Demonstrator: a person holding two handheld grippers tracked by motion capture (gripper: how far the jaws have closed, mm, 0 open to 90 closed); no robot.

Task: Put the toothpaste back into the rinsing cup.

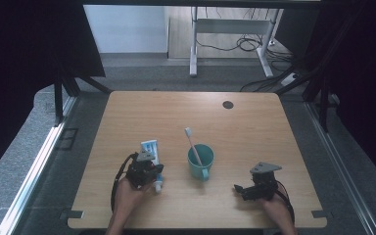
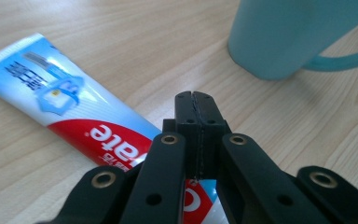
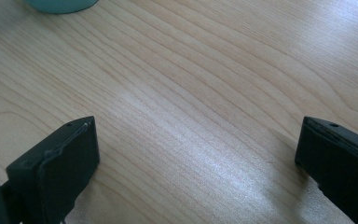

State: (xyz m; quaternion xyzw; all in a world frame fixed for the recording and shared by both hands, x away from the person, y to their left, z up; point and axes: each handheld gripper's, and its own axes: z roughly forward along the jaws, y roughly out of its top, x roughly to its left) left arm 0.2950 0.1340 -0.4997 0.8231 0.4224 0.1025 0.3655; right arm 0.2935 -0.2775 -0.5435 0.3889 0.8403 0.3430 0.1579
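Note:
A toothpaste tube (image 1: 150, 147), white, blue and red, lies flat on the wooden table (image 1: 254, 122). Its cap end (image 1: 158, 186) points toward the front edge. My left gripper (image 1: 148, 170) hovers over the tube's lower half. In the left gripper view the left gripper (image 2: 196, 97) is shut, its jaws pressed together with nothing between them, and the tube (image 2: 70, 100) lies just beneath and to the left. My right gripper (image 1: 240, 189) rests low at the front right. There the right gripper (image 3: 196, 135) stands wide open over bare wood.
A teal mug (image 1: 200, 160) holding a toothbrush (image 1: 191, 141) stands between the two grippers. The mug (image 2: 284, 32) sits close ahead and right of the left jaws, and its base (image 3: 60, 4) shows at the top left of the right gripper view. A dark cable hole (image 1: 228, 104) lies far back.

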